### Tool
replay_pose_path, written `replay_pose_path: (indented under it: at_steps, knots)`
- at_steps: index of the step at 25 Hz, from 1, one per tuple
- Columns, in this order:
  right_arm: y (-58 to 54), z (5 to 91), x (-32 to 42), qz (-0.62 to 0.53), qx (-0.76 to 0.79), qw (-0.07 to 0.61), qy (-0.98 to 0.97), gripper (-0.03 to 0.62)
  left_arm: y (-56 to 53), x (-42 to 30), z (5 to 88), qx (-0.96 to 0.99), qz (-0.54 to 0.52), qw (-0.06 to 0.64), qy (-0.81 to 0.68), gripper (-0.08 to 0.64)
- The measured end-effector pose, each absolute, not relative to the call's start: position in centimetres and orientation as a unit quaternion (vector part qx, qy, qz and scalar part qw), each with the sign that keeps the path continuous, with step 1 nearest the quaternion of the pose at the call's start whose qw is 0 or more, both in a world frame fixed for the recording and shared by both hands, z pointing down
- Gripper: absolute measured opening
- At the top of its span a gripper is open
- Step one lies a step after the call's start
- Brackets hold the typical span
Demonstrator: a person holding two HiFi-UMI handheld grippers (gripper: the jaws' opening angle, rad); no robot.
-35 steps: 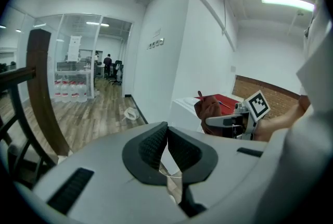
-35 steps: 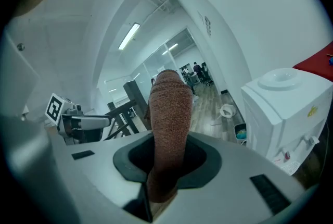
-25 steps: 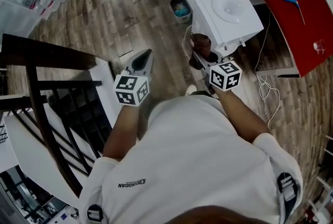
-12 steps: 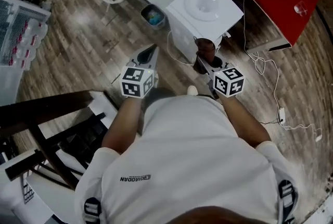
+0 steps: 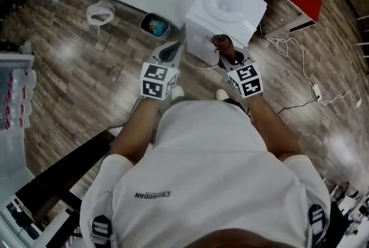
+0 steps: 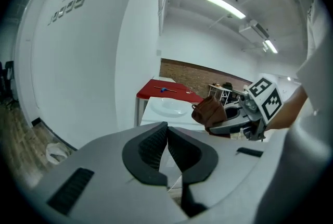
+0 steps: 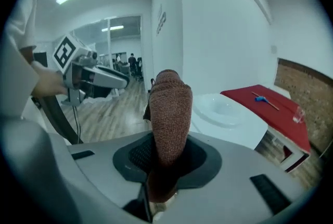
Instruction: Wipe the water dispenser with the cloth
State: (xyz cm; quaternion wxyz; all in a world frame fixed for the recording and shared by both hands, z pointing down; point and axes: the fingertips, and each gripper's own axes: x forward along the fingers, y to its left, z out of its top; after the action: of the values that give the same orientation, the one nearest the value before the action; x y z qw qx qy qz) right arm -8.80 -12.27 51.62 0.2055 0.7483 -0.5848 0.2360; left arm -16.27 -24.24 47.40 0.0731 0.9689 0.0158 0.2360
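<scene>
- My right gripper (image 7: 166, 158) pinches the brown cloth (image 7: 170, 108). The cloth's long axis runs along the jaws, with its free end pointing ahead at the white water dispenser (image 5: 230, 7), just beside its front.
- My left gripper (image 6: 167, 147) has its jaws pressed together on nothing, left of the dispenser.

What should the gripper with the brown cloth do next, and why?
Probably push the right gripper forward and lower the cloth onto the water dispenser top. The cloth is clamped in its fingers but looks short of the white top, so no wiping can start yet.
</scene>
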Motion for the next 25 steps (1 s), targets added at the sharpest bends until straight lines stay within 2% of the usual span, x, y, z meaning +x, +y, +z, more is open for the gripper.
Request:
replay_pose_path:
  at_steps: [8,11,17,25]
  knots:
    - [-19.7,53.4,-7.9,0.164,0.727,0.445,-0.497,0.086,-27.5,-18.8,50.0,0.961,0.245,0.09,0.092,-0.001]
    - [-21.9,54.7,-7.5,0.143,0.706,0.503,-0.477,0.086,-28.7,-19.6,51.2,0.957,0.257,0.093,0.094,0.0]
    - [-24.4,57.3,-5.8,0.153,0.708,0.527,-0.445,0.086,-30.7,-20.3,52.6,0.955,0.253,0.147,0.056,0.0]
    - [-25.9,59.3,-5.9,0.146,0.73,0.511,-0.431,0.086,-28.8,-20.1,54.8,0.948,0.271,0.139,0.094,0.0]
